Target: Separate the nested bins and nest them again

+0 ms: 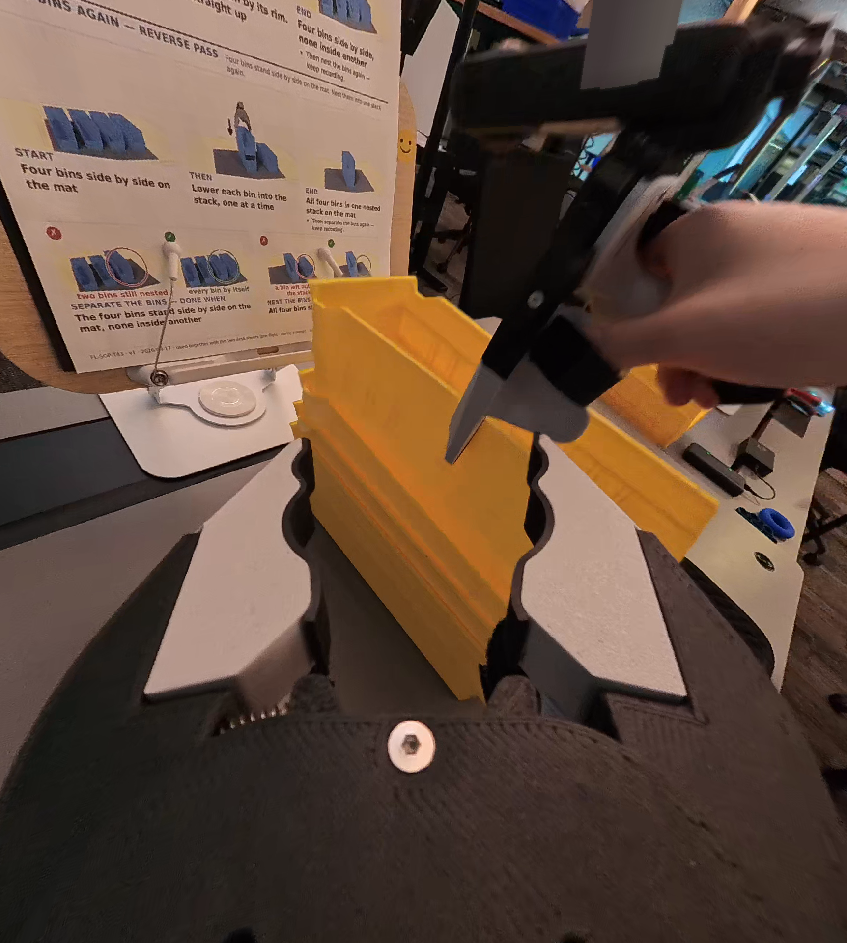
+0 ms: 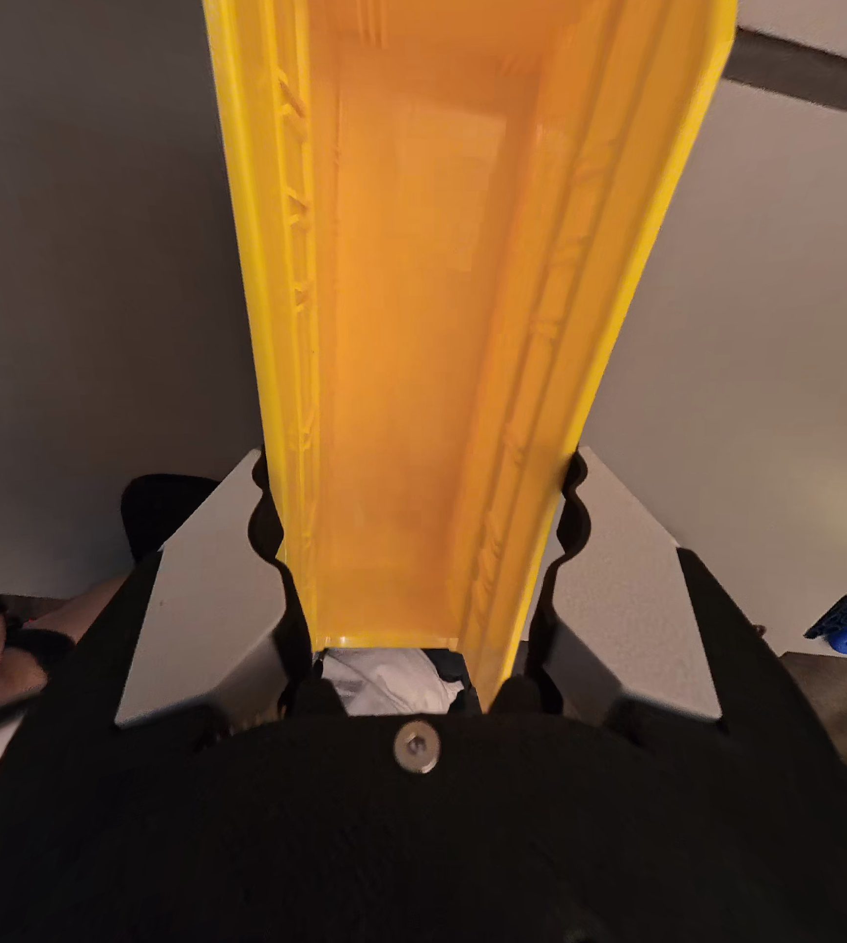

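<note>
An instruction sheet (image 1: 181,168) stands on a white stand (image 1: 197,428) at the back of the grey desk (image 1: 28,638); a blue ring (image 1: 773,525) and a black box (image 1: 712,467) lie near the desk's right edge

Looks like an office-type lab or robotics data-collection space, not a home. There's a grey desk (image 1: 28,602) with a dark mat (image 1: 54,490) on it, and an instruction sheet (image 1: 181,178) with little picture steps clipped onto a wooden board on a white stand (image 1: 166,439), so it's clearly a set procedure. Off to the right there's a small black box with cables (image 1: 712,467), a blue ring-shaped part (image 1: 773,525), wood-look flooring (image 1: 845,587), and more desks and shelving with blue bins (image 1: 544,13) further back. The background there is pretty blurry.
</note>
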Available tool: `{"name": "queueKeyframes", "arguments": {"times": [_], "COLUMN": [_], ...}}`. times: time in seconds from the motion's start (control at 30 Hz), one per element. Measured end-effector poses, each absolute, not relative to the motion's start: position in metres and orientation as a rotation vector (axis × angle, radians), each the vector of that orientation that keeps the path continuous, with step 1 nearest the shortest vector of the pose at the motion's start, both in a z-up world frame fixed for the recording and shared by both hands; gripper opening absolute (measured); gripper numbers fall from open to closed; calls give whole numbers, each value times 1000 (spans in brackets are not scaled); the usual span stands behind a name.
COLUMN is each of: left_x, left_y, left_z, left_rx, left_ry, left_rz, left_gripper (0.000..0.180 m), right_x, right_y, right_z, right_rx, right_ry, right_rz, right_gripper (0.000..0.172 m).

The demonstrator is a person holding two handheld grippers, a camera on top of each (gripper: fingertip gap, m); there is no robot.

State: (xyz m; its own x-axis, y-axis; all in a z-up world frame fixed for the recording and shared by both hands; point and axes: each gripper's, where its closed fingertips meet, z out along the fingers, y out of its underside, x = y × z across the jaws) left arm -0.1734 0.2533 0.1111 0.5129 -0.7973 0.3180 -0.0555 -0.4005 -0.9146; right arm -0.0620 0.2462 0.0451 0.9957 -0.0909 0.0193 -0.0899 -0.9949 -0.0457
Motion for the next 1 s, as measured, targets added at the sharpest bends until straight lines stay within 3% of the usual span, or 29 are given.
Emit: {"name": "queueKeyframes", "arguments": {"times": [0.23,0.37,0.8,1.0], "left_x": [-175,-178,-187,-187], "left_y": [250,249,251,252], "left_z": [116,120,123,123], "left_rx": [-1791,-1777,-1767,-1765], "left_ry": [714,706,681,680], "left_rz": [-961,-966,-984,-986], "left_gripper": [84,84,82,82], "right_x": [-30,20,84,95], "right_y": [239,224,192,191], "right_z": [112,117,-47,-87], "right_rx": [-2954,-2890,-3005,-3016], "right_ry": [118,170,365,389], "right_rz": [-51,-139,-30,-69], "right_gripper": [112,112,113,114]}}
